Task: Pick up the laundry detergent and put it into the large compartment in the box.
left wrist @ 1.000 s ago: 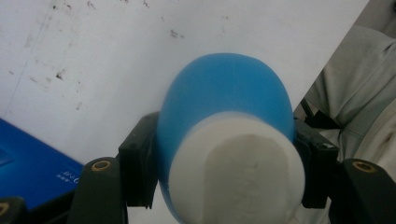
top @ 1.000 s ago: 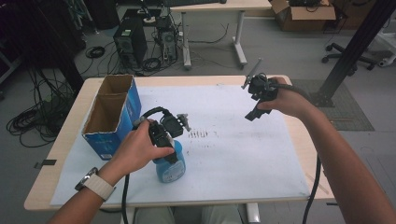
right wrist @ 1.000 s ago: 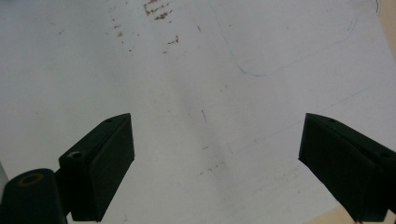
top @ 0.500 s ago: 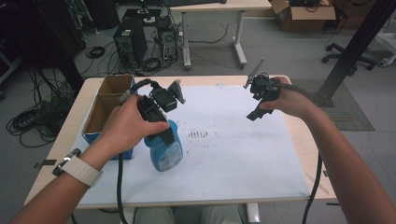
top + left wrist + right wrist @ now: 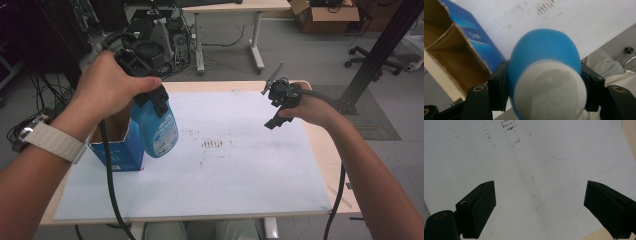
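Note:
A blue bottle (image 5: 159, 127) with a white top (image 5: 550, 92) hangs in the air above the table's left part, beside an open blue cardboard box (image 5: 116, 142). My left gripper (image 5: 150, 97) is shut on the bottle's upper part; in the left gripper view both jaws press its sides and the box's open top (image 5: 451, 50) lies below and left. My right gripper (image 5: 275, 115) hovers open over the white sheet (image 5: 240, 165) at the table's right; its jaws stand wide apart with nothing between them above the paper (image 5: 536, 170).
The white sheet covers most of the wooden table (image 5: 330, 165) and bears dark smudges (image 5: 212, 145) in its middle. Behind the table stand computer cases (image 5: 165, 35), another desk and a cardboard box (image 5: 325, 10) on the floor. Cables trail from both grippers.
My left gripper has lifted the blue bottle off the sheet and carried it up and left toward the box. The right gripper has stayed in place.

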A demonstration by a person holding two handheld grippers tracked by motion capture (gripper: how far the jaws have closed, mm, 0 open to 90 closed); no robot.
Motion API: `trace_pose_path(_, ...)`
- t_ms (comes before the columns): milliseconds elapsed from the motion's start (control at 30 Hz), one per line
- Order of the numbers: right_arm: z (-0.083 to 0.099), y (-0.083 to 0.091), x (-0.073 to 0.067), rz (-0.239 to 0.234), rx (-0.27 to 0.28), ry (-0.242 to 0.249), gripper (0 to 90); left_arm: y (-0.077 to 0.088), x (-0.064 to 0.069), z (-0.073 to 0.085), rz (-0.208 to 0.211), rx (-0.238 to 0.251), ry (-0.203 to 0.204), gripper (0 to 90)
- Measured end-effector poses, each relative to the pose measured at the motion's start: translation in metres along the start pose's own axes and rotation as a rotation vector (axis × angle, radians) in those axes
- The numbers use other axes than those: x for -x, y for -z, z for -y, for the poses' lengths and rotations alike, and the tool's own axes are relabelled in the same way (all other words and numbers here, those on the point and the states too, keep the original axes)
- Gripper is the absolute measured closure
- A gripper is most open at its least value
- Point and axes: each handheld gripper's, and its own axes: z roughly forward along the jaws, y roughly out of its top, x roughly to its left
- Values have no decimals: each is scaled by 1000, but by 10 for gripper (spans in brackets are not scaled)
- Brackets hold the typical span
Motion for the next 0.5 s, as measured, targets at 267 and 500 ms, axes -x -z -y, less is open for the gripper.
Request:
trace_pose_path(267,-1,1,-1,9,5,0,104,18,-28,-5,-22,6,140,375)
trace_pose_path(500,0,1,0,9,0,3,104,27,-52,-5,-15,21,223,375)
